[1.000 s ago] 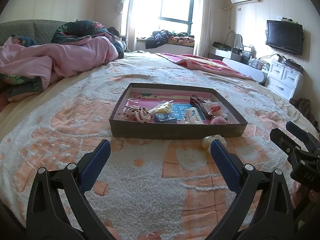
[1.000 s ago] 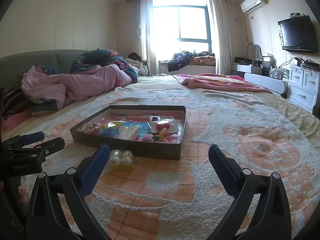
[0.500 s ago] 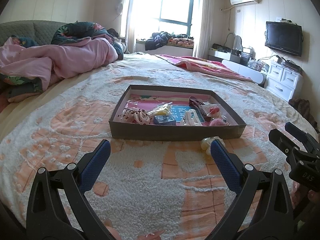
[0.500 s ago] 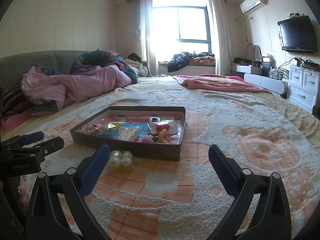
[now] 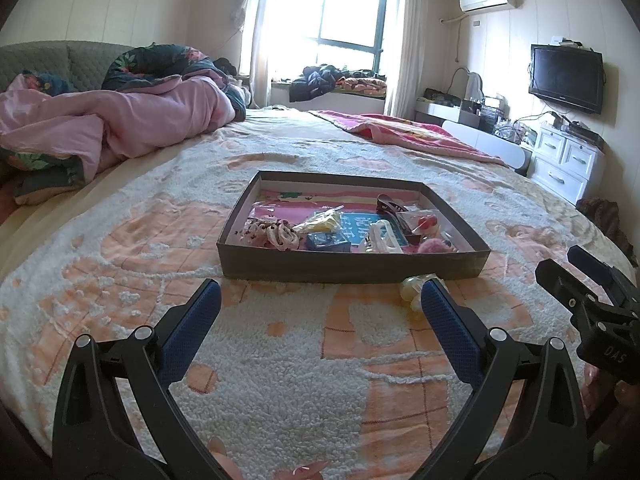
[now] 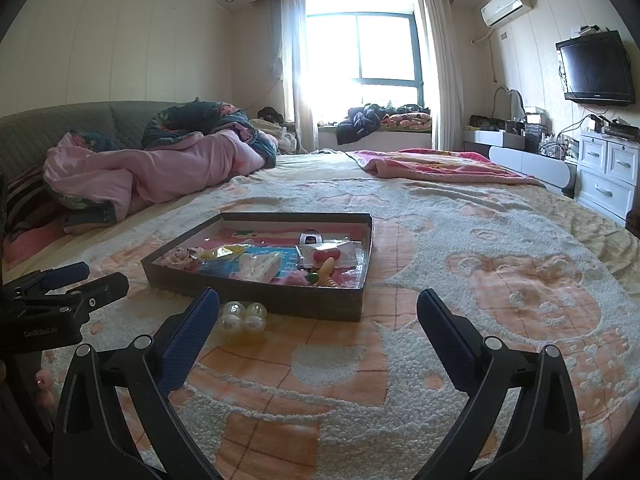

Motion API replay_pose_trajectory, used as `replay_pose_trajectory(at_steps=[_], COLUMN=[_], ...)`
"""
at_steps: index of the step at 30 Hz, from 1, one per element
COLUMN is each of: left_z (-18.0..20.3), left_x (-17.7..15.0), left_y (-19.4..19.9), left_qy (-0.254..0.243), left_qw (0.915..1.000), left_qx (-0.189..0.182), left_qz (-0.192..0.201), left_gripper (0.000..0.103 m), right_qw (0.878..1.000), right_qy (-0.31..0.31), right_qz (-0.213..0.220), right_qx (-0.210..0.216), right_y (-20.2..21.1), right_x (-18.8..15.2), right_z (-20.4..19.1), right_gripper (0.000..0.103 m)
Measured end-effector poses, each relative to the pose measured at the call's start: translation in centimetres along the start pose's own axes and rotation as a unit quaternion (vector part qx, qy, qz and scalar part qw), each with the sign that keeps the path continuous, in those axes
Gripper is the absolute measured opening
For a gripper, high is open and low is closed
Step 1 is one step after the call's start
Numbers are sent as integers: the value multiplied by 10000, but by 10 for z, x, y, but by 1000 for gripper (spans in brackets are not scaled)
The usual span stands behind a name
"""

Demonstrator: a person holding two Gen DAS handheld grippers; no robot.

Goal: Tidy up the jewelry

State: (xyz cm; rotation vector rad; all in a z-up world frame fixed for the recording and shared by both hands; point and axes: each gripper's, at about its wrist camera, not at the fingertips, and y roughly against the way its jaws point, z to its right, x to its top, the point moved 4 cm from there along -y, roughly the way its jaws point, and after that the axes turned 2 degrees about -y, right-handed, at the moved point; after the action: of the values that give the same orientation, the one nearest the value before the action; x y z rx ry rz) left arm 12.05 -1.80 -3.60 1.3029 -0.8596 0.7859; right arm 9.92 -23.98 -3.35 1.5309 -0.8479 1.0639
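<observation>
A shallow dark cardboard tray lies on the bed, holding several hair clips, scrunchies and small packets. Just outside its near wall lies a clear packet of pearl-like beads, partly hidden behind one fingertip in the left wrist view. My left gripper is open, hovering over the blanket short of the tray, nothing between its fingers. My right gripper is open too, empty, with the bead packet beside its left fingertip. Each gripper shows at the edge of the other's view.
A fluffy white and orange blanket covers the bed. A pink quilt heap lies far left, a pink blanket far right. White drawers and a wall television stand beyond the bed's right edge.
Both grippers have drifted slightly; the tray sits a little lower in the left wrist view. Neither gripper has closed or taken anything.
</observation>
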Motion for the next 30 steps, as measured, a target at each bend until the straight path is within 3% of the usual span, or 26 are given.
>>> replay_pose_trajectory(at_steps=[30], left_z=[-2], left_x=[1], left_y=[0], left_qy=[24], left_qw=[10000], left_qx=[48], left_qz=[3], left_gripper=[92], right_qw=[10000], right_qy=[12], right_qz=[15], right_qx=[10], right_y=[3], right_x=[-1], right_z=[-3], right_gripper=[96])
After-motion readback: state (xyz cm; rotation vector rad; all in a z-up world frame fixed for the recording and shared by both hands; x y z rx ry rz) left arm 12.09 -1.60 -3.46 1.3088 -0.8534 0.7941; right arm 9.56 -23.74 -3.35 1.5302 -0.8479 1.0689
